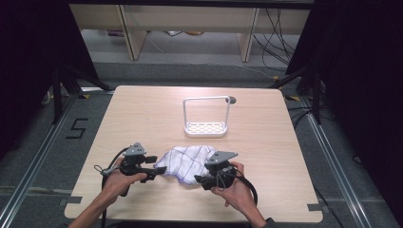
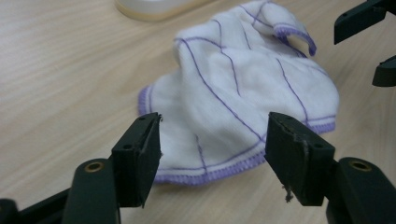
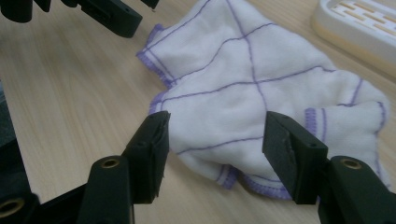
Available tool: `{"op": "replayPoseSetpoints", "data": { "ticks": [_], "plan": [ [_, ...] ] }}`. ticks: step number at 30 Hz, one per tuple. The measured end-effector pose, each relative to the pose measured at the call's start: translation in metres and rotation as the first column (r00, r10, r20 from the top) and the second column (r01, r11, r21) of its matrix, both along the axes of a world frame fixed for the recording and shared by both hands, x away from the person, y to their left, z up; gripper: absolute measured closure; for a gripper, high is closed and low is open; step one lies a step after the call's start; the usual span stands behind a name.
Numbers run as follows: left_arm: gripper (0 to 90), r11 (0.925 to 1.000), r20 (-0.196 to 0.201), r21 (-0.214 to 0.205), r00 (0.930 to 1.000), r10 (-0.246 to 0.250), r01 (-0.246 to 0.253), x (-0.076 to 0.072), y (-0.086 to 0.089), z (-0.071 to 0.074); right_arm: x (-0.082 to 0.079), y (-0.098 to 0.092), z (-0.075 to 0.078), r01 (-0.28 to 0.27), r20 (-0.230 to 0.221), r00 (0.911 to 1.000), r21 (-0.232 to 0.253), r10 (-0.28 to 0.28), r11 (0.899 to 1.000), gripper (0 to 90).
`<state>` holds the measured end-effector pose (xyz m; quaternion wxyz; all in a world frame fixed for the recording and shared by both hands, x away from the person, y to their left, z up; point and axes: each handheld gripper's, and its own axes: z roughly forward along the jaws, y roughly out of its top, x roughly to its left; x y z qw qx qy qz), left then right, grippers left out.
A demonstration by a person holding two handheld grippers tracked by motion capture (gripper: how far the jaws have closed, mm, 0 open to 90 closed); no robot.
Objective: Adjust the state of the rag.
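A crumpled white cloth [image 1: 187, 163] with purple lines is seen lying on the near part of the table [image 1: 142, 114], between the two grippers. The left gripper [image 1: 154, 170] is held at its left edge, jaws spread wide, nothing pinched; the cloth's hem is framed between them in the left gripper view. The right gripper [image 1: 202, 179] is held at the cloth's right edge, jaws likewise spread and empty. A white rack [image 1: 206, 127] is set farther back, apart from the cloth.
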<state>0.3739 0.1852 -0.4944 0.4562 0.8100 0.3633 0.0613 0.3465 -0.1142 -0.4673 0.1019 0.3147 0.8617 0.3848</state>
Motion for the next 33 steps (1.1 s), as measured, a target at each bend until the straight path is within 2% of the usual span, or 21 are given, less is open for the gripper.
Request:
{"op": "replayPoseSetpoints", "data": {
  "ticks": [6, 7, 8, 9, 10, 11, 12, 13, 14, 16, 17, 20, 21, 24, 25, 27, 29, 30, 31, 32, 33],
  "plan": [
    [27.8, 0.9978, 0.006, 0.058, 0.9995, -0.031, 0.031, -0.002, -0.019, -0.014, -0.004, 0.014, -0.016, -0.015, -0.033, 0.9994, -0.06, 0.013, 0.998, 39.9],
    [32.7, 0.9947, 0.018, 0.093, 0.9988, -0.045, 0.043, -0.001, -0.019, -0.015, -0.001, 0.015, -0.021, -0.02, -0.02, 0.9996, -0.076, 0.019, 0.997, 44.4],
    [39.0, 0.9948, 0.041, 0.096, 0.9984, -0.039, 0.035, 0.001, -0.021, -0.016, 0.0, 0.016, -0.022, -0.023, -0.026, 0.9994, -0.079, 0.021, 0.997, 50.7],
    [49.3, 0.9948, 0.041, 0.096, 0.9984, -0.039, 0.035, 0.001, -0.021, -0.016, 0.0, 0.016, -0.022, -0.023, -0.026, 0.9994, -0.079, 0.021, 0.997, 50.7],
    [49.3, 0.9899, 0.068, 0.132, 0.9957, -0.062, 0.053, 0.002, -0.022, -0.016, 0.002, 0.016, -0.025, -0.029, -0.002, 0.9996, -0.096, 0.029, 0.995, 61.0],
    [65.9, 0.9902, 0.093, 0.127, 0.9932, -0.07, 0.058, 0.003, -0.023, -0.015, 0.005, 0.016, -0.024, -0.056, 0.022, 0.9981, -0.115, 0.058, 0.992, 76.0],
    [71.4, 0.9902, 0.093, 0.127, 0.9932, -0.07, 0.058, 0.003, -0.023, -0.015, 0.005, 0.016, -0.024, -0.056, 0.022, 0.9981, -0.115, 0.058, 0.992, 76.0],
    [75.4, 0.9895, 0.11, 0.13, 0.9908, -0.079, 0.065, 0.003, -0.021, -0.012, 0.003, 0.012, -0.018, -0.041, 0.042, 0.9981, -0.086, 0.045, 0.995, 82.1],
    [78.2, 0.9937, 0.125, 0.097, 0.9899, -0.067, 0.055, 0.001, -0.018, -0.006, 0.003, 0.01, -0.014, -0.041, 0.058, 0.9973, -0.08, 0.046, 0.996, 83.0],
    [80.0, 0.995, 0.133, 0.073, 0.9882, -0.077, 0.068, -0.001, -0.016, -0.001, 0.002, 0.007, -0.01, -0.041, 0.049, 0.9978, -0.063, 0.044, 0.997, 83.5],
    [80.2, 0.9948, 0.142, 0.059, 0.9857, -0.091, 0.083, -0.005, -0.012, 0.008, 0.001, -0.001, 0.002, -0.064, 0.044, 0.997, -0.018, 0.064, 0.998, 83.8],
    [81.5, 0.992, 0.16, 0.053, 0.9796, -0.121, 0.114, -0.015, -0.007, 0.026, -0.004, -0.011, 0.016, -0.063, 0.03, 0.9977, 0.045, 0.061, 0.997, 83.8],
    [82.0, 0.992, 0.16, 0.053, 0.9796, -0.121, 0.114, -0.015, -0.007, 0.026, -0.004, -0.011, 0.016, -0.063, 0.03, 0.9977, 0.045, 0.061, 0.997, 83.8],
    [82.6, 0.9855, 0.192, 0.055, 0.9669, -0.168, 0.161, -0.032, -0.007, 0.054, -0.015, -0.018, 0.037, -0.094, 0.044, 0.9949, 0.078, 0.091, 0.992, 84.0],
    [82.7, 0.9855, 0.192, 0.055, 0.9669, -0.168, 0.161, -0.032, -0.007, 0.054, -0.015, -0.018, 0.037, -0.094, 0.044, 0.9949, 0.078, 0.091, 0.992, 84.0],
    [82.6, 0.9781, 0.207, 0.034, 0.956, -0.208, 0.205, -0.045, -0.006, 0.073, -0.03, -0.024, 0.058, -0.114, 0.076, 0.9913, 0.093, 0.107, 0.989, 84.0],
    [82.6, 0.975, 0.204, -0.015, 0.9553, -0.214, 0.222, -0.051, -0.005, 0.085, -0.04, -0.029, 0.074, -0.133, 0.081, 0.9891, 0.122, 0.123, 0.984, 84.1],
    [82.6, 0.975, 0.204, -0.015, 0.9553, -0.214, 0.222, -0.051, -0.005, 0.085, -0.04, -0.029, 0.074, -0.133, 0.081, 0.9891, 0.122, 0.123, 0.984, 84.1],
    [82.6, 0.9693, 0.207, -0.046, 0.9514, -0.228, 0.242, -0.052, -0.004, 0.097, -0.046, -0.034, 0.092, -0.142, 0.098, 0.9866, 0.127, 0.13, 0.982, 84.2],
    [82.6, 0.9679, 0.209, -0.053, 0.9506, -0.23, 0.246, -0.051, -0.005, 0.101, -0.048, -0.036, 0.1, -0.13, 0.079, 0.9895, 0.126, 0.121, 0.983, 84.2],
    [82.6, 0.9697, 0.21, -0.051, 0.9518, -0.224, 0.239, -0.048, -0.006, 0.105, -0.044, -0.037, 0.104, -0.147, 0.105, 0.9853, 0.115, 0.135, 0.982, 84.3]
  ]
}}
